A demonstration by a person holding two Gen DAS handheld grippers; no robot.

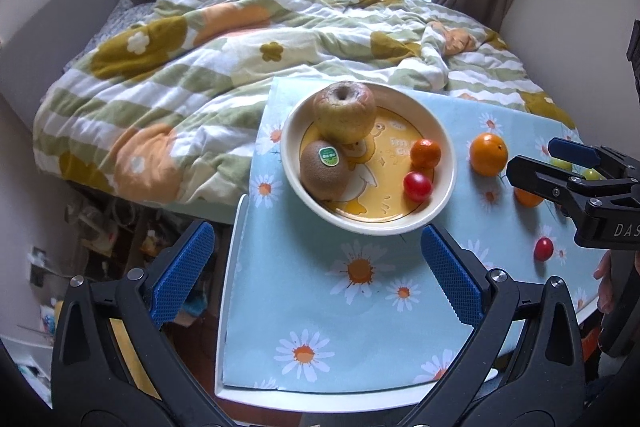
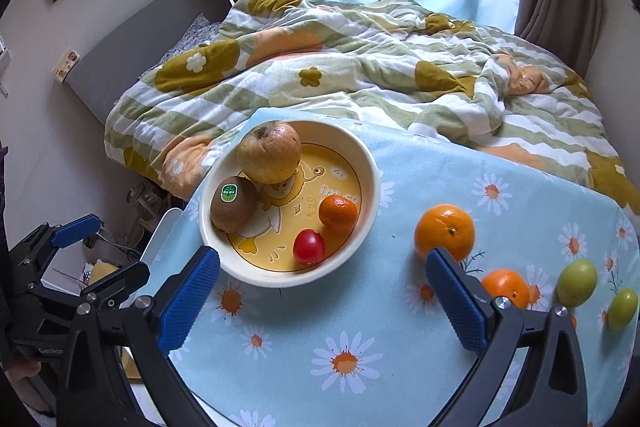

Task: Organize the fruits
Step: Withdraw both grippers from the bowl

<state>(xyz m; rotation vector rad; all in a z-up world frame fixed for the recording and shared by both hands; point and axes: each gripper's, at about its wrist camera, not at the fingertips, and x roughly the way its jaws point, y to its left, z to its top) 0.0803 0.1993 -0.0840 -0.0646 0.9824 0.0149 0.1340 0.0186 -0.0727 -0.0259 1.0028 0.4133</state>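
A cream bowl (image 1: 444,183) (image 2: 372,203) on the daisy cloth holds an apple (image 1: 345,115), a kiwi (image 1: 325,170), a small mandarin (image 1: 425,154) and a red tomato (image 1: 417,187). Loose on the cloth lie an orange (image 2: 445,231), a smaller mandarin (image 2: 506,287), two green fruits (image 2: 577,283) (image 2: 622,308) and a red tomato (image 1: 543,249). My left gripper (image 1: 316,281) is open and empty in front of the bowl. My right gripper (image 2: 322,303) is open and empty between the bowl and the orange; it also shows in the left wrist view (image 1: 538,163).
The small white table (image 1: 230,307) with the blue daisy cloth (image 2: 360,347) stands against a bed with a rumpled flowered quilt (image 2: 360,67). Clutter lies on the floor to the left (image 1: 100,239). Curtains and a window are behind the bed.
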